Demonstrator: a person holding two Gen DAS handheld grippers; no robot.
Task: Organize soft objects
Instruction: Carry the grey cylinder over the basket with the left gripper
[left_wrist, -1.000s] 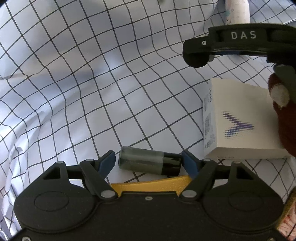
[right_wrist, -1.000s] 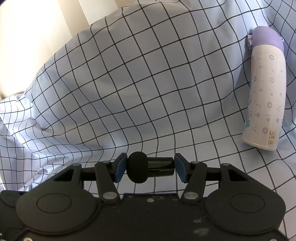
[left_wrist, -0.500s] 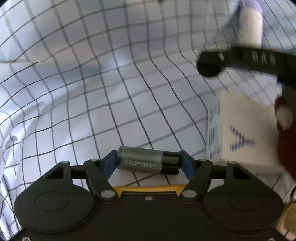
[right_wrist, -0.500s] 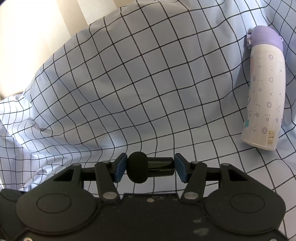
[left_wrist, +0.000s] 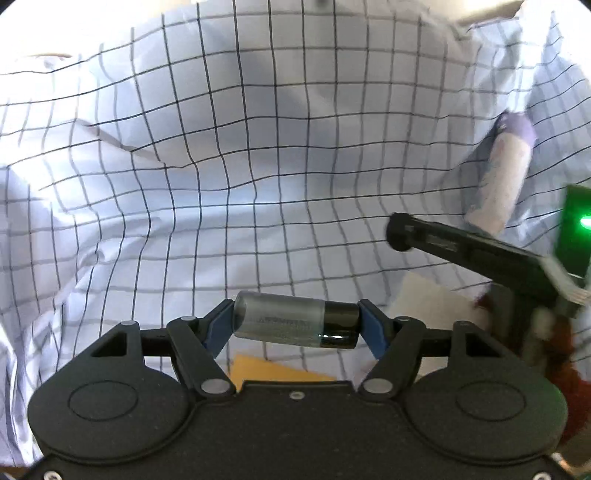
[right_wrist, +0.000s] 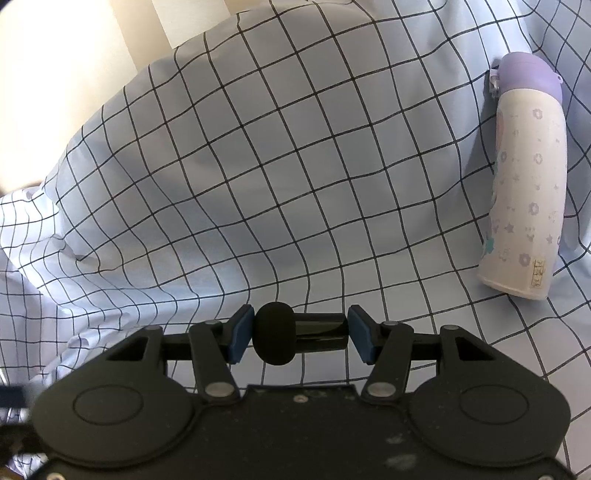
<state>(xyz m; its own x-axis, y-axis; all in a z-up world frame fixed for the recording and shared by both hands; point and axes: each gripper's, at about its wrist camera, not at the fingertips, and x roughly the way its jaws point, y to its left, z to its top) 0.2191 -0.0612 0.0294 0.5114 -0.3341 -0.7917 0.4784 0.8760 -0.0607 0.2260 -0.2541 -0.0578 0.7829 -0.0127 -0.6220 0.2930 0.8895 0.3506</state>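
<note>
I'm holding my left claw (left_wrist: 296, 325) level above the checked sheet (left_wrist: 258, 166), clamping a grey-and-black cylinder (left_wrist: 296, 325) endwise. My right claw (right_wrist: 300, 334) is gripping a black foam-tipped cylinder (right_wrist: 295, 332). Only the left view is showing the white box (left_wrist: 432, 299) and reddish plush (left_wrist: 565, 350); both views are showing the purple-capped bottle (right_wrist: 524, 177).

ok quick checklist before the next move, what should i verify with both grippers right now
1. Left gripper grip on the grey cylinder: ok, pinched end to end between both blue pads.
2. Right gripper grip on the black cylinder: ok, held between the pads.
3. Left gripper clear of the right gripper's arm: ok, apart, though the picture is blurred.
4. Bottle out of the way: ok, lying on the checked sheet, off to the right.
5. White box position: cannot tell, mostly hidden.
6. Soft toy reachable: cannot tell.
</note>
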